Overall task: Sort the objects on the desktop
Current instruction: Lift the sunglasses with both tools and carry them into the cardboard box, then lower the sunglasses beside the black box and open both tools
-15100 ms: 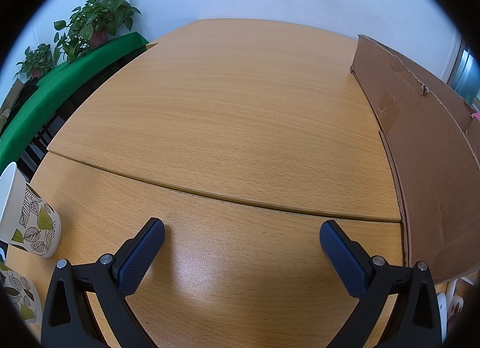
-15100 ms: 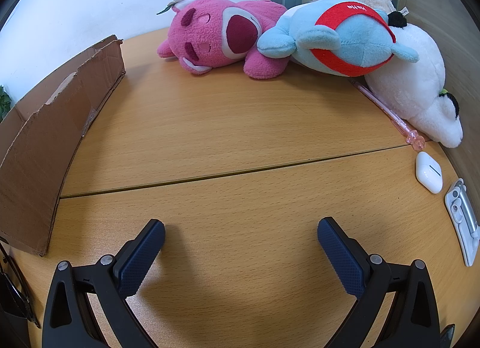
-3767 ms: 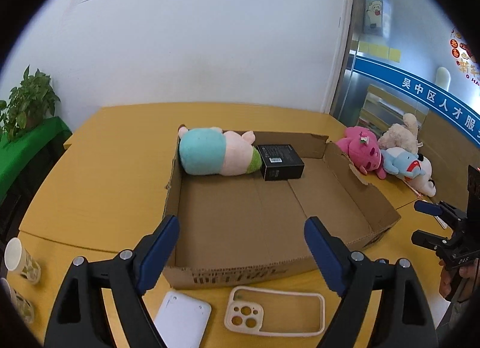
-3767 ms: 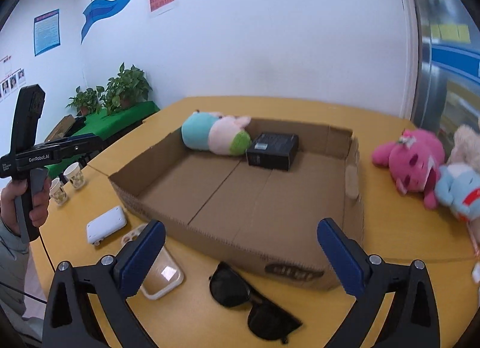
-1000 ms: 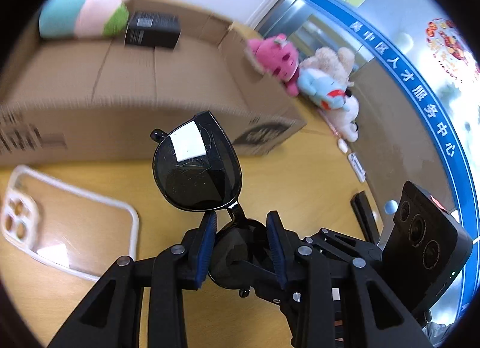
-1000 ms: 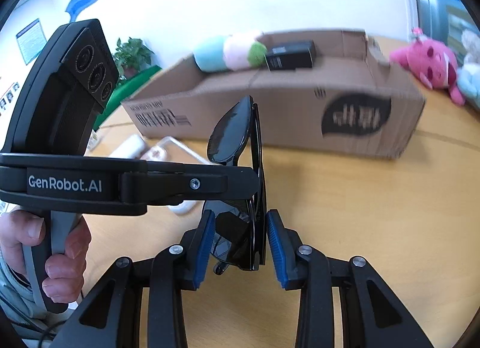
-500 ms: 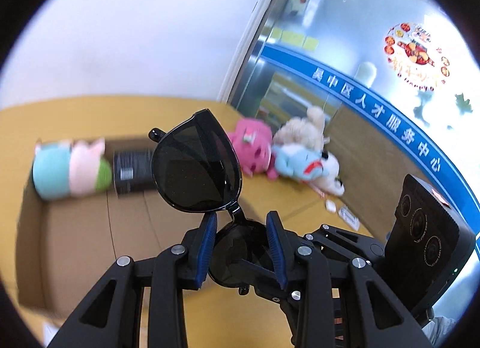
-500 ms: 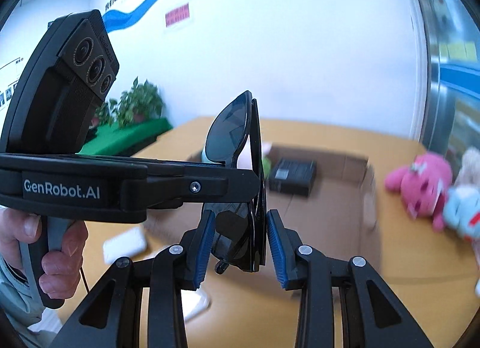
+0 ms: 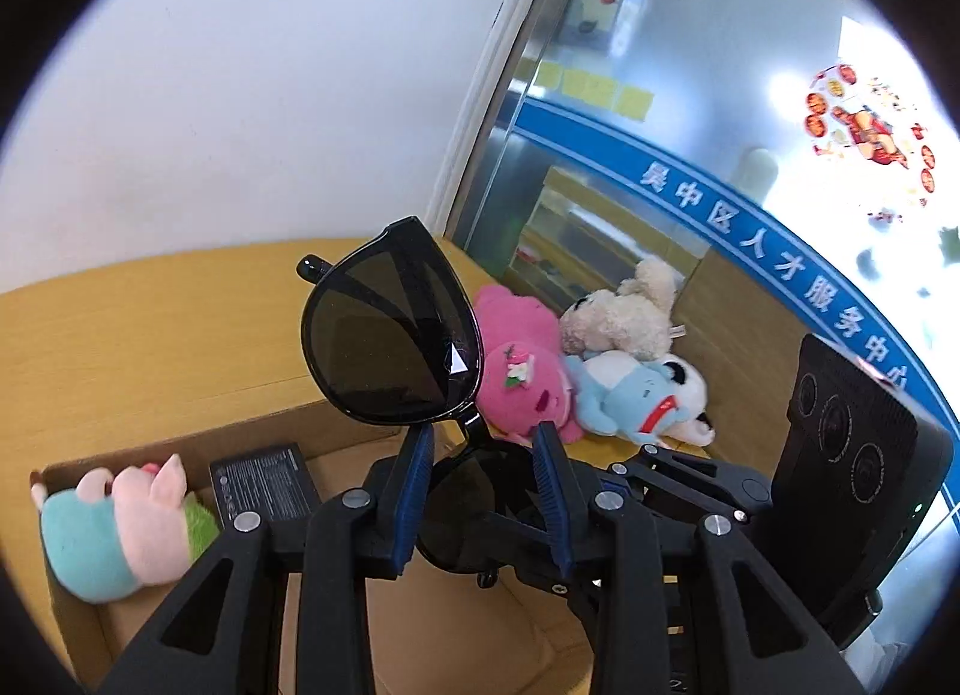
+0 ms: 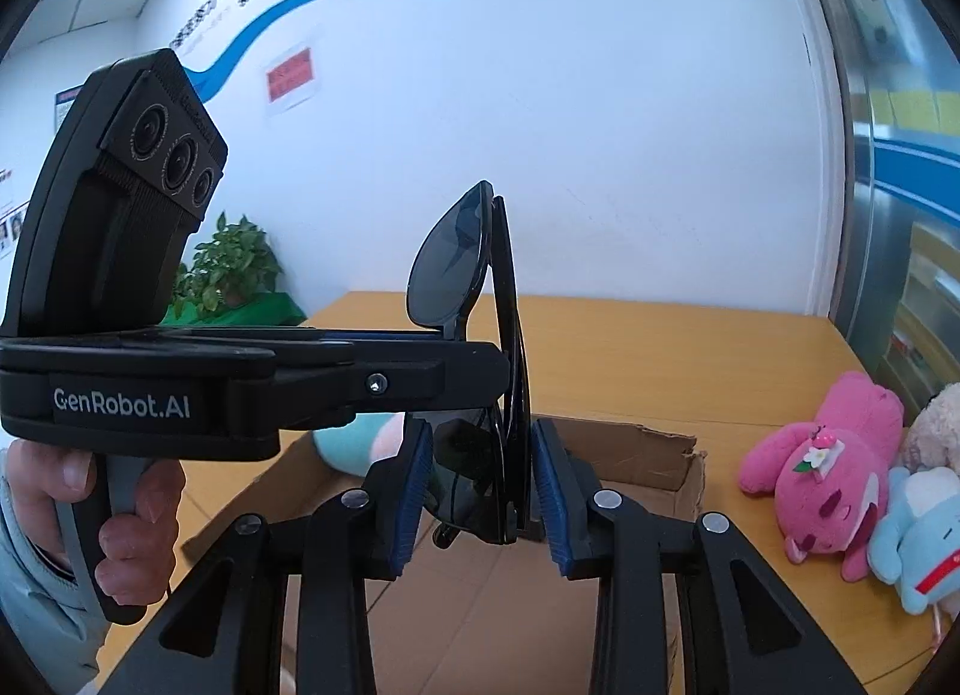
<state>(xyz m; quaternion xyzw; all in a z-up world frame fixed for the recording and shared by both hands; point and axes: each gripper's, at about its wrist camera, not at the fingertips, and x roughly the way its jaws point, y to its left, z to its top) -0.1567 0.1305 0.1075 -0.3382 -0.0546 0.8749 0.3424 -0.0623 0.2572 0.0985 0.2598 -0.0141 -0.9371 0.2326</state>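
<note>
left wrist view shows the left tongs (image 9: 483, 491) clenched on the lower lens of the folded black plastic sunglasses (image 9: 390, 335), the upper lens standing free above the blue pads. right wrist view shows the right tongs (image 10: 480, 491) drawn in around the same pair from the other side; the left pad appears to touch the lens, though a sliver of gap on the right makes full contact hard to confirm.

a second ago the sunglasses hung low in front of the outer wall of the brown cardboard box (image 9: 156, 443), just off the table (image 9: 120, 335). now they are lifted higher, with the open box below and beyond them, and both cameras tip up toward the white wall. the grip itself looks unchanged across that lift.

this suggests the carry is nearly over and the drop into the box is the step at hand. inside the box already lie the teal-and-pink plush pig (image 9: 114, 527) and the flat black carton (image 9: 264, 485). the pink plush bear (image 10: 822, 467) and the light blue plush toy (image 10: 918, 545) remain on the table beside the box, likely still to sort.
</note>
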